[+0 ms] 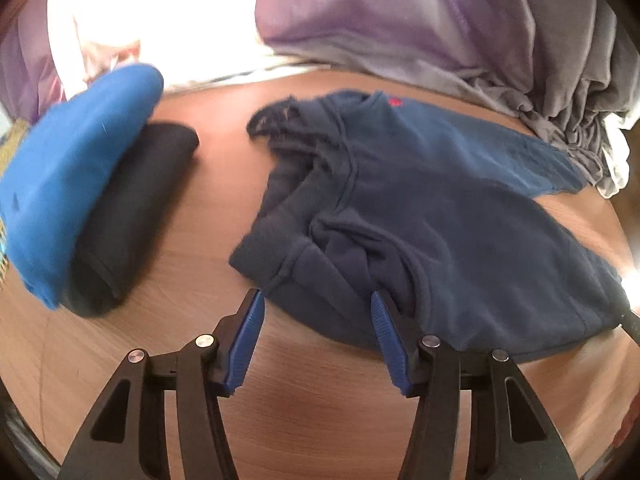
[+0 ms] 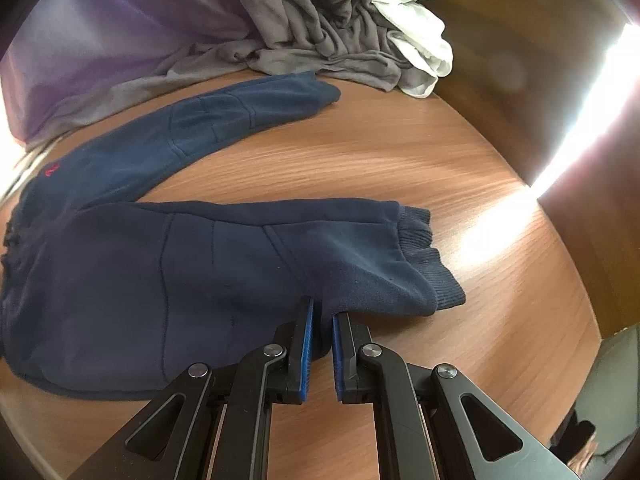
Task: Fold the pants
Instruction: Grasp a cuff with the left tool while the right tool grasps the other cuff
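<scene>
Navy blue sweatpants lie spread on a wooden table, with a small red logo near the waist. In the left wrist view the bunched waistband faces me. My left gripper is open, its jaws wide apart at the waistband's near edge, holding nothing. In the right wrist view the two legs stretch to the right, with ribbed cuffs. My right gripper is shut on the near leg's lower edge, close to the cuff.
A folded bright blue garment lies on a folded black one at the left. A crumpled grey cloth and a white cloth lie at the table's far side, near a purple fabric. A dark wall stands at the right.
</scene>
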Tool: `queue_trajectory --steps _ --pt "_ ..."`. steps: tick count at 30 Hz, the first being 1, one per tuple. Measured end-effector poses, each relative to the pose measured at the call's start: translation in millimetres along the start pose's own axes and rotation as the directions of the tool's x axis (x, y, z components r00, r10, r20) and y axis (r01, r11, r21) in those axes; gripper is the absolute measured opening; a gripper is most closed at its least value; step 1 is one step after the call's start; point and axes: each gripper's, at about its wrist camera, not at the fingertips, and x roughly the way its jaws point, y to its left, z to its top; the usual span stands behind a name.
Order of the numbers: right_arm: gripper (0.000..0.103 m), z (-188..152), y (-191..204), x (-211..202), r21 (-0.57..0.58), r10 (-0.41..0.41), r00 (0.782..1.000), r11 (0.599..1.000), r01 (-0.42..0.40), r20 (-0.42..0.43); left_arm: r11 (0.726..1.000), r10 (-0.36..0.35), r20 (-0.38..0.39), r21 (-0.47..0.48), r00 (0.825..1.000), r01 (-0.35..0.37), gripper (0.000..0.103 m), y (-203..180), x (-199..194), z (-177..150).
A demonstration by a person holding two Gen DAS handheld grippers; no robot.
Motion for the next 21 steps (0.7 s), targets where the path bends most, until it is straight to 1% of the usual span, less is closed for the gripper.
queue_trajectory --steps 5,7,8,9,11,14,18,21 --pt "0.008 -1.1 2.1 7.3 0.002 -0.032 0.999 0.999 0.032 -0.021 1.000 -0.020 -0.042 -0.018 0.999 0.019 0.054 0.0 16.9 -0.5" --pt "0.008 -2.6 4.0 8.4 -0.005 -0.039 0.999 0.999 0.038 -0.023 0.998 -0.051 -0.045 -0.024 0.998 0.050 0.041 0.2 18.1 -1.1" --pt "0.008 -2.3 4.3 8.1 -0.006 -0.034 0.999 0.999 0.034 -0.020 0.996 -0.083 -0.048 -0.027 0.995 0.082 0.028 -0.1 17.9 -1.3" --pt "0.008 -2.2 4.0 7.2 -0.004 -0.029 0.999 1.000 0.029 -0.015 0.996 -0.091 -0.046 -0.027 0.995 0.090 0.020 0.0 16.7 -2.4" --pt "0.008 -0.8 1.9 5.4 0.008 -0.016 1.000 1.000 0.016 -0.006 0.996 -0.084 -0.028 -0.015 0.996 0.084 0.010 -1.9 13.1 -3.0" --pt "0.008 -0.2 -1.8 1.5 0.017 -0.003 1.000 1.000 0.002 0.010 0.996 -0.087 -0.005 -0.019 0.996 0.086 0.008 -1.8 5.8 -1.9" --pt "0.008 0.2 -2.6 -13.0 0.006 0.013 0.998 1.000 -0.013 0.060 0.997 -0.075 0.046 -0.020 0.996 0.076 0.008 0.3 -13.0 -2.3" --pt "0.008 -2.3 -5.2 -24.7 0.000 0.028 0.996 1.000 -0.028 0.083 0.997 -0.069 0.063 -0.023 0.996 0.071 0.008 3.3 -23.8 -4.8"
